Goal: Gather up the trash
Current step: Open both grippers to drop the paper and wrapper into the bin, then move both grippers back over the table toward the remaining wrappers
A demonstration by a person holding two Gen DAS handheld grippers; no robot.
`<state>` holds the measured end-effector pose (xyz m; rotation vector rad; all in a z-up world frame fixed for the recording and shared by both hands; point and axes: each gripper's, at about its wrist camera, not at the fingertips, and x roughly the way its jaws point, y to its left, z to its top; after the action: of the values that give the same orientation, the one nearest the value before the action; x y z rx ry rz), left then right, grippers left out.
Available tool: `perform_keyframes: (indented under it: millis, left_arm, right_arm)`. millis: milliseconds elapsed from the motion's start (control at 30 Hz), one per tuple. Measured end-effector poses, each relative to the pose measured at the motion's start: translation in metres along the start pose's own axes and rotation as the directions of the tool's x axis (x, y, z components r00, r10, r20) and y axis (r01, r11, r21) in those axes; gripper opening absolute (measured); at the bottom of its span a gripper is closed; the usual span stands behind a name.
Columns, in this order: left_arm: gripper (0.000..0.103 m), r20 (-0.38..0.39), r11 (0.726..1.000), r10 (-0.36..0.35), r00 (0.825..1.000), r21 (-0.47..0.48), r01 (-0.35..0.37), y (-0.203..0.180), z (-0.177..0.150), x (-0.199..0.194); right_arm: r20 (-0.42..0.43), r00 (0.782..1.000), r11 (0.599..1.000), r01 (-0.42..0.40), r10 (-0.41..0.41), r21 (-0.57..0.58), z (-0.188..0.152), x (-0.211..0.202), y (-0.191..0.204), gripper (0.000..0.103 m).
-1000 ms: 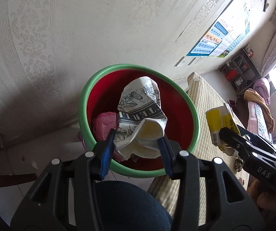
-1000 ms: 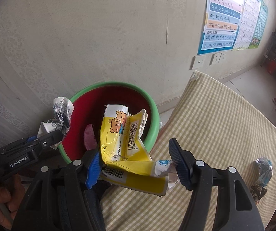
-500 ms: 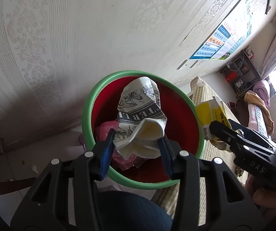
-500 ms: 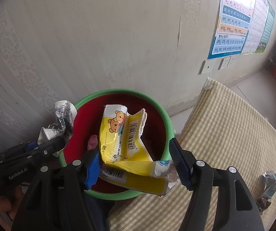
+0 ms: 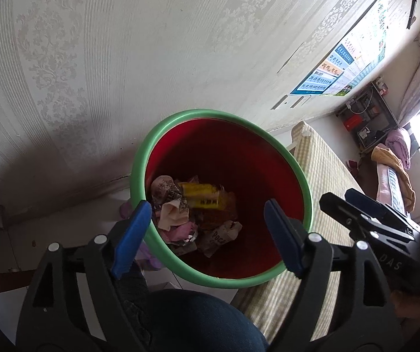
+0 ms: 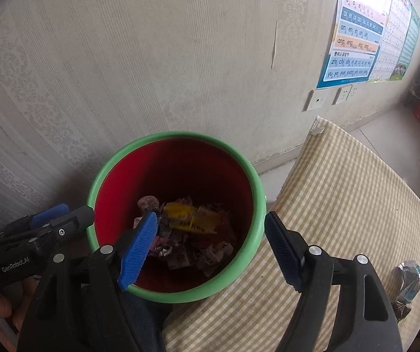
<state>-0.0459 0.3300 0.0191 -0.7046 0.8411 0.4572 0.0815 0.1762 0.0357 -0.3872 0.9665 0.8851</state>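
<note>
A red bin with a green rim [image 5: 139, 176] [image 6: 256, 182] stands between the wall and a checked table. Inside lie the printed paper wad [image 5: 168, 205], the yellow wrapper [image 5: 201, 196] [image 6: 192, 218] and several other crumpled pieces. My left gripper [image 5: 207, 234] is open and empty over the bin's near rim; it also shows at the left of the right wrist view [image 6: 48, 220]. My right gripper [image 6: 210, 246] is open and empty above the bin; its fingers [image 5: 362, 205] show at the right of the left wrist view.
The table with a yellow checked cloth [image 6: 341, 205] lies right of the bin; a crumpled foil wrapper [image 6: 409, 278] sits near its right edge. A patterned wall [image 6: 151, 58] with a poster [image 6: 356, 29] and sockets stands behind. My knee is below the grippers.
Both grippers opened. The printed paper wad dropped from the left gripper and the yellow wrapper from the right gripper, and both now lie in the bin.
</note>
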Motion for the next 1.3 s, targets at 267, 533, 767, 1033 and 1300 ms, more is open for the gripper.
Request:
perform_keyframes:
  millis: [267, 533, 767, 1033, 1300]
  left_arm:
    - [0.09, 0.027, 0.999, 0.013, 1.0, 0.031, -0.014, -0.024, -0.004, -0.018]
    - [0.097, 0.033, 0.996, 0.0, 0.999, 0.084, -0.003, -0.065, -0.024, -0.029]
    - [0.097, 0.03, 0.983, -0.039, 0.999, 0.182, 0.033, -0.118, -0.044, -0.039]
    - [0.097, 0.012, 0.953, -0.085, 0.996, 0.293, 0.078, -0.178, -0.066, -0.046]
    - [0.097, -0.028, 0.912, -0.114, 0.993, 0.393, 0.116, -0.233, -0.097, -0.045]
  right_arm:
    - [0.03, 0.999, 0.999, 0.011, -0.012, 0.03, -0.013, -0.032, -0.013, 0.074]
    - [0.047, 0.997, 0.996, 0.049, -0.053, 0.079, -0.045, -0.07, -0.042, 0.075]
    - [0.066, 0.992, 0.983, 0.095, -0.107, 0.157, -0.081, -0.106, -0.082, 0.075]
    - [0.081, 0.979, 0.944, 0.159, -0.189, 0.29, -0.129, -0.147, -0.137, 0.091]
    - [0.088, 0.961, 0.903, 0.21, -0.26, 0.376, -0.174, -0.18, -0.182, 0.096]
